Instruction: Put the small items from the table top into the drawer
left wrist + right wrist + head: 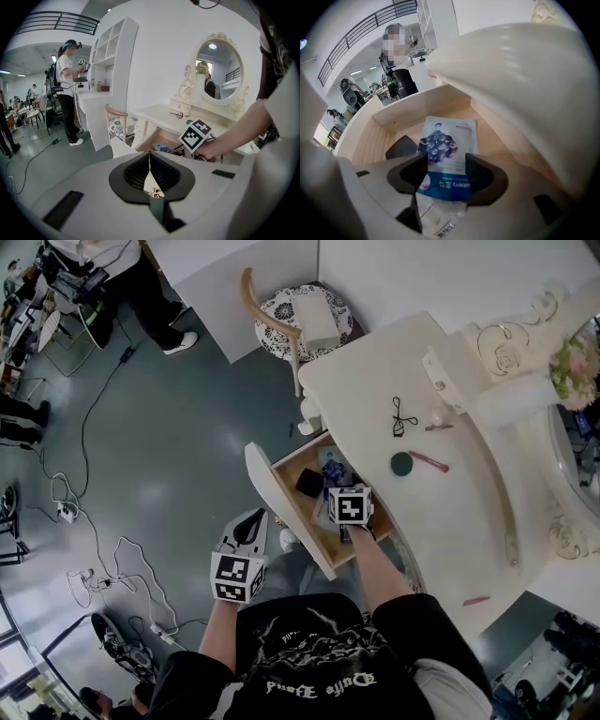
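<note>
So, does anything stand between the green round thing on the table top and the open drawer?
Nothing visible does. The green round thing lies on the table top just beyond the open drawer, with bare surface between. Only the right gripper sits over the drawer, jaws apart above a sachet lying inside.

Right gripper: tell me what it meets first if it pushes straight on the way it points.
The right gripper, jaws apart, would most likely meet the blue-and-white sachet lying flat in the open drawer. It sits right in line between the jaws; how far off is unclear.
</note>
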Action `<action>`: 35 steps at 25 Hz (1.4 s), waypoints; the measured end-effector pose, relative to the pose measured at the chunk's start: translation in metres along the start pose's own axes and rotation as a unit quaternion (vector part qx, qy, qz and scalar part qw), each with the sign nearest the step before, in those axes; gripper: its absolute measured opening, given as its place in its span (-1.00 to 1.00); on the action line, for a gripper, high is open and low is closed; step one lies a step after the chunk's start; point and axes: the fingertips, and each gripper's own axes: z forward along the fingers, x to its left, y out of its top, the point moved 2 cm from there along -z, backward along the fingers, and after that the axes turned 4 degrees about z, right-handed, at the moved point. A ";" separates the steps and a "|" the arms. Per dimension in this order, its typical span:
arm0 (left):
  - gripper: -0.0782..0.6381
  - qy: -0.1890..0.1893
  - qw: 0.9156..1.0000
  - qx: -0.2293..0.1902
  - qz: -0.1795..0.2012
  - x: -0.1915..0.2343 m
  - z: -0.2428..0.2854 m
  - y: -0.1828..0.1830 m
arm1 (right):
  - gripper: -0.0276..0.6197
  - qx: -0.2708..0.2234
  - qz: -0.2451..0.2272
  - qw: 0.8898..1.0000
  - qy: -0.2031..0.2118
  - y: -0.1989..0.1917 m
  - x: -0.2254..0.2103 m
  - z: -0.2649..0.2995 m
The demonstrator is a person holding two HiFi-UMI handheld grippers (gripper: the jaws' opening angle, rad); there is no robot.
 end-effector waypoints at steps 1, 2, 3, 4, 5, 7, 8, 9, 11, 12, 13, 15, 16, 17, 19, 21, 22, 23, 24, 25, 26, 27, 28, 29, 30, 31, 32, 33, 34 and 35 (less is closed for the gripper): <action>-0.73 0.000 1.000 0.001 0.000 0.000 0.000 -0.001 | -0.17 -0.002 0.006 1.000 0.004 -0.001 0.000 -0.001; -0.73 -0.001 1.000 0.001 -0.001 -0.001 0.000 -0.001 | -0.13 -0.004 0.012 1.000 0.007 -0.002 0.000 -0.001; -0.73 -0.001 1.000 0.001 -0.001 -0.001 -0.001 -0.001 | -0.11 -0.005 0.018 1.000 0.010 -0.004 0.000 -0.002; -0.73 -0.002 1.000 0.001 0.000 -0.002 -0.001 -0.001 | -0.08 -0.007 0.023 1.000 0.012 -0.005 0.000 -0.004; -0.73 -0.002 1.000 0.000 0.000 -0.003 -0.001 -0.001 | -0.04 -0.008 0.028 0.999 0.013 -0.005 0.000 -0.005; -0.73 -0.004 1.000 -0.002 0.001 -0.004 -0.002 -0.001 | -0.01 -0.011 0.031 0.999 0.017 -0.006 0.002 -0.008; -0.73 -0.005 1.000 -0.004 0.002 -0.005 -0.002 0.000 | 0.01 -0.011 0.030 0.999 0.019 -0.007 0.004 -0.010; -0.73 -0.007 1.000 -0.005 0.003 -0.006 -0.002 0.000 | 0.02 -0.011 0.028 0.999 0.021 -0.009 0.006 -0.012; -0.73 -0.009 1.000 -0.007 0.004 -0.008 -0.003 0.000 | 0.04 -0.010 0.023 0.999 0.024 -0.013 0.010 -0.015; -0.73 -0.010 1.000 -0.009 0.005 -0.009 -0.003 0.001 | 0.04 -0.010 0.021 0.999 0.026 -0.015 0.012 -0.016; -0.73 -0.011 1.000 -0.011 0.006 -0.009 -0.003 0.001 | 0.05 -0.010 0.019 0.999 0.027 -0.016 0.013 -0.018; -0.73 -0.013 1.000 -0.014 0.008 -0.010 -0.004 0.002 | 0.06 -0.013 0.017 0.999 0.029 -0.016 0.016 -0.022; -0.73 -0.014 1.000 -0.014 0.008 -0.011 -0.005 0.002 | 0.06 -0.014 0.017 0.999 0.030 -0.017 0.016 -0.024; -0.73 -0.015 1.000 -0.016 0.009 -0.011 -0.005 0.003 | 0.06 -0.015 0.017 0.999 0.031 -0.017 0.017 -0.026; -0.73 -0.017 1.000 -0.018 0.010 -0.013 -0.006 0.003 | 0.06 -0.017 0.017 0.999 0.033 -0.016 0.019 -0.030; -0.73 -0.019 0.999 -0.022 0.012 -0.014 -0.007 0.005 | 0.06 -0.020 0.016 0.999 0.036 -0.014 0.020 -0.034; -0.73 -0.020 0.999 -0.024 0.013 -0.014 -0.008 0.006 | 0.06 -0.022 0.016 0.999 0.037 -0.013 0.021 -0.037; -0.73 -0.021 0.999 -0.026 0.013 -0.015 -0.008 0.006 | 0.06 -0.023 0.016 0.999 0.038 -0.013 0.021 -0.040; -0.73 -0.021 0.999 -0.027 0.014 -0.015 -0.009 0.007 | 0.06 -0.025 0.017 0.999 0.039 -0.012 0.021 -0.043; -0.73 -0.022 0.999 -0.029 0.014 -0.015 -0.009 0.008 | 0.06 -0.027 0.020 0.999 0.041 -0.012 0.021 -0.046; -0.73 -0.023 0.999 -0.032 0.016 -0.015 -0.010 0.009 | 0.06 -0.029 0.022 0.998 0.042 -0.010 0.021 -0.049; -0.73 -0.024 0.999 -0.035 0.017 -0.015 -0.010 0.011 | 0.06 -0.031 0.024 0.998 0.043 -0.009 0.022 -0.052; -0.73 -0.026 0.999 -0.037 0.018 -0.015 -0.011 0.011 | 0.06 -0.034 0.024 0.998 0.044 -0.009 0.023 -0.055; -0.73 -0.026 0.999 -0.038 0.017 -0.016 -0.012 0.011 | 0.06 -0.035 0.024 0.998 0.046 -0.010 0.024 -0.058; -0.73 -0.027 0.999 -0.040 0.017 -0.016 -0.014 0.011 | 0.06 -0.036 0.024 0.998 0.048 -0.011 0.026 -0.061; -0.73 -0.028 0.999 -0.042 0.017 -0.016 -0.015 0.012 | 0.06 -0.037 0.025 0.998 0.050 -0.012 0.027 -0.063; -0.73 -0.028 0.998 -0.045 0.017 -0.016 -0.016 0.013 | 0.06 -0.036 0.027 0.998 0.053 -0.012 0.028 -0.066; -0.73 -0.030 0.998 -0.048 0.018 -0.017 -0.016 0.015 | 0.06 -0.034 0.032 0.997 0.056 -0.013 0.028 -0.069; -0.73 -0.031 0.998 -0.049 0.017 -0.019 -0.017 0.015 | 0.06 -0.031 0.038 0.997 0.059 -0.015 0.028 -0.072; -0.73 -0.033 0.998 -0.050 0.017 -0.020 -0.018 0.015 | 0.06 -0.030 0.042 0.997 0.061 -0.017 0.029 -0.075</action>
